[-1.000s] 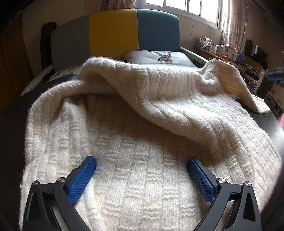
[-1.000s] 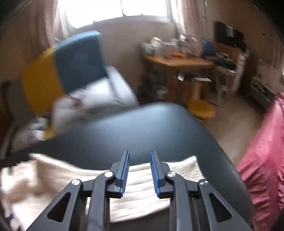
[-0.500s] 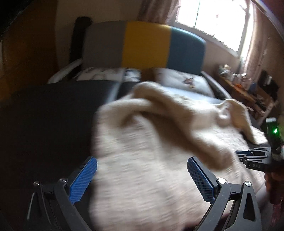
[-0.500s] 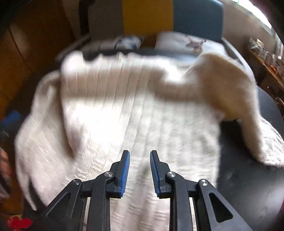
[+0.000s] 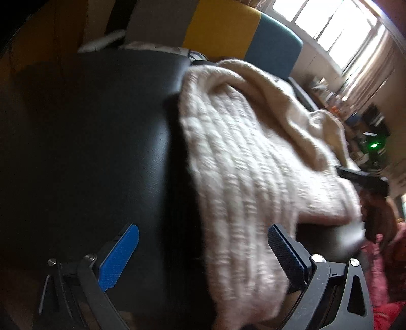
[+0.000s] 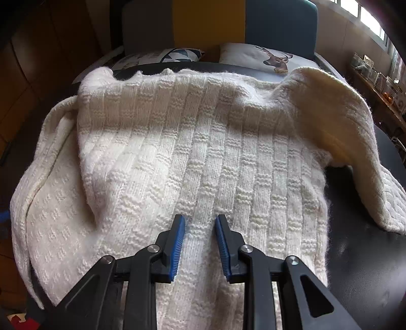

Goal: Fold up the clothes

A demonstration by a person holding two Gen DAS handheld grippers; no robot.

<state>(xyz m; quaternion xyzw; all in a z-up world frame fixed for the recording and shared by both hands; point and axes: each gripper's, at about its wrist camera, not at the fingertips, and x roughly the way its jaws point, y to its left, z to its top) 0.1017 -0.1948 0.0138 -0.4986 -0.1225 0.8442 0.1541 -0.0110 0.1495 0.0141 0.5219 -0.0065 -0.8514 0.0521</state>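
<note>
the cream knit sweater [image 6: 192, 157] lies spread over the black padded table [image 6: 365, 253], its body mostly flat, with one sleeve [image 6: 355, 132] humped up and draped off toward the right edge, and the left side already doubled over into a thick fold [image 6: 50, 177]. beyond the table sit two cushions, one with a deer print [image 6: 269, 59], against a grey, yellow and blue headboard [image 6: 215, 22].

as i judge it, the step in hand is to take hold along the near hem and the left edge so the body can be folded again. to do it well i should bite into both layers of the knit rather than just the fluffy top one, keep my two holds level so the fold line runs straight with the ribbing, and tuck that loose sleeve in first or it will bunch under the fold.

my right gripper [image 6: 200, 238] points down at the middle of the sweater near the hem. its fingers stand a narrow gap apart, with a strip of knit showing between the blue pads [image 6: 177, 243]; i cannot tell if they touch the wool, and they pinch nothing.

my left gripper [image 5: 203, 253] hangs over the sweater's left edge [image 5: 228, 177], fingers spread wide, one pad [image 5: 119, 256] over bare table, the other over the wool, gripping nothing.
</note>
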